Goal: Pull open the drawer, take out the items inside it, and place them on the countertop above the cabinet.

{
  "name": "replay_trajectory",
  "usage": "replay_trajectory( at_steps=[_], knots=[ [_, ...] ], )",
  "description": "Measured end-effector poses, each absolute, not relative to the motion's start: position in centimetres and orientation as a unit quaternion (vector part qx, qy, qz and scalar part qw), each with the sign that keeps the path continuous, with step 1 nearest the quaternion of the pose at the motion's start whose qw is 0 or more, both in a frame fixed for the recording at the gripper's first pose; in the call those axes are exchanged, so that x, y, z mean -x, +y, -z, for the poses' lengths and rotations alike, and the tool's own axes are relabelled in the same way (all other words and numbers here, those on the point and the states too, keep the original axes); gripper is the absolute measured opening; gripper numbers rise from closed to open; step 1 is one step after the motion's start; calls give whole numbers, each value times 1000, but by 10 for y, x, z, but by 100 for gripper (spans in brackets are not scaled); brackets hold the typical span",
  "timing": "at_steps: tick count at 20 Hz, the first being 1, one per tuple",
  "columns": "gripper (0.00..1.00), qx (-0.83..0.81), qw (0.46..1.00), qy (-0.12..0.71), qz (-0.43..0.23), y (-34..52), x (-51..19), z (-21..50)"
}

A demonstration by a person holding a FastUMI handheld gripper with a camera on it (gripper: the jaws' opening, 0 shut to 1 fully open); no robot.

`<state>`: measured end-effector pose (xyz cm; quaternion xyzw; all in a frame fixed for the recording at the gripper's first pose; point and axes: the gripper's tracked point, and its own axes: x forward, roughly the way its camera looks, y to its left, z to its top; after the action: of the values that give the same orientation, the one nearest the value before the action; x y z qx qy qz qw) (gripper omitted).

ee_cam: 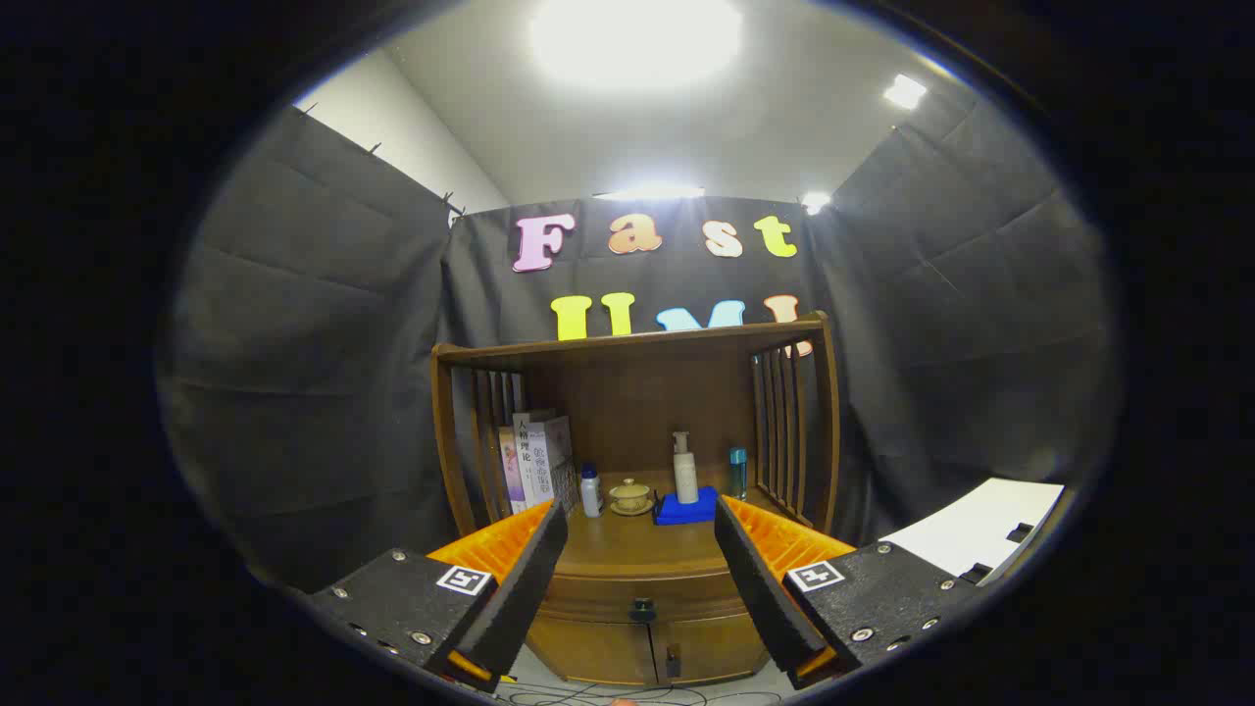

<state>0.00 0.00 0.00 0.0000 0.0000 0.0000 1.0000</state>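
The gripper (639, 549) is held with its 2 fingers spread wide apart, nothing gripped between them. Seen straight ahead through the gap is the wooden cabinet (637, 412), its drawer (642, 596) shut, with a small dark knob (642, 611). Beyond the fingers, on the tabletop (627, 544), books (536, 461), a small white bottle (590, 490), a lidded cup (630, 496), a pump bottle (685, 469) on a blue block (686, 509) and a teal bottle (737, 472) can be seen.

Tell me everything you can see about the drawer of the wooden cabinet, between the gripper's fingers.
The brown wooden drawer sits shut, flush in the cabinet front just under the wooden countertop. Its face looks smooth and glossy and curves slightly. A small dark knob is fixed at its middle. Below it are two cabinet doors. The gripper is open, its fingers apart on either side, touching nothing.
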Motion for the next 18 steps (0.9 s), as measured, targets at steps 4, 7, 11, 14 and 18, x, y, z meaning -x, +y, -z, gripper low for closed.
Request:
replay_trajectory(
  at_steps=[4,7,11,14,18],
  knots=[
    [94,6,1000,15,-3,9,-6,16],
    [94,2,999,27,-27,30,-9,27],
    [94,21,999,30,-35,41,-11,33],
    [94,32,998,30,-37,45,-12,35],
    [95,38,998,25,-35,43,-19,36]
  ],
)
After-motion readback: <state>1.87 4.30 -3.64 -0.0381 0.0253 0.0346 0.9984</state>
